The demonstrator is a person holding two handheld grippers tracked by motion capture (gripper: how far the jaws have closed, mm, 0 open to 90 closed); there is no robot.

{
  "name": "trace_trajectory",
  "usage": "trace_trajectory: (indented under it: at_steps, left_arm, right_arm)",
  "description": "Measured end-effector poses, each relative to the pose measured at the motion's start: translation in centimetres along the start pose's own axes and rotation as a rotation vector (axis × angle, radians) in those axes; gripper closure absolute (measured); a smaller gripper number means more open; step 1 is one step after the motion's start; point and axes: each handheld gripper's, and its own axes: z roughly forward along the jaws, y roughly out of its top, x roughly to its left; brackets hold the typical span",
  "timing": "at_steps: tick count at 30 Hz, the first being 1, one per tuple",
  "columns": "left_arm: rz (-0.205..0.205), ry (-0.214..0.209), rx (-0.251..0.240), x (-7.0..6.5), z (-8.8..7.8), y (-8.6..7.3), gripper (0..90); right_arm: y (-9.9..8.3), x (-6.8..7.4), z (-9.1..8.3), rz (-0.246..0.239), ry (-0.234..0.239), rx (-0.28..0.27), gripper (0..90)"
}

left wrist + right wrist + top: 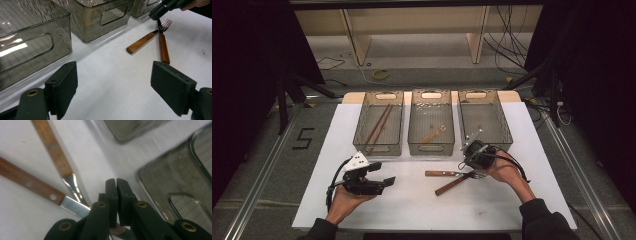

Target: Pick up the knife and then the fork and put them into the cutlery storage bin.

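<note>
A wooden-handled knife and a wooden-handled fork lie crossed on the white mat. My right gripper points down at their metal ends with its jaws pressed together. The knife blade and the fork neck run under the jaws, and I cannot tell whether either is pinched. My left gripper rests low at the front left, open and empty, facing the cutlery.
Three clear bins stand in a row at the back: the left bin holds chopsticks, the middle bin a small wooden-handled utensil, and the right bin is just behind my right gripper. Bare mat lies in front.
</note>
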Motion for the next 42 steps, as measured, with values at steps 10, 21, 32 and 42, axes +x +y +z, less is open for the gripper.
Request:
trace_trajectory:
  at_steps: [10,21,32,42]
  left_arm:
    - [-0.005,-0.002,0.004,0.0,0.1,0.0,21.2]
    - [0.003,-0.004,0.007,-0.1,0.0,0.0,21.4]
    - [0.003,0.001,0.004,-0.1,-0.1,0.0,21.5]
    - [0.003,0.002,0.007,-0.1,-0.1,0.0,21.8]
  right_arm:
    - [-1.8,-0.7,1.1,0.078,0.004,0.056,90.0]
    - [-3.3,0.6,-0.3,0.151,0.032,0.065,90.0]
    - [-3.5,1.9,-0.6,0.154,0.029,0.103,90.0]
    - [-4.0,2.6,-1.0,0.141,0.039,0.113,90.0]
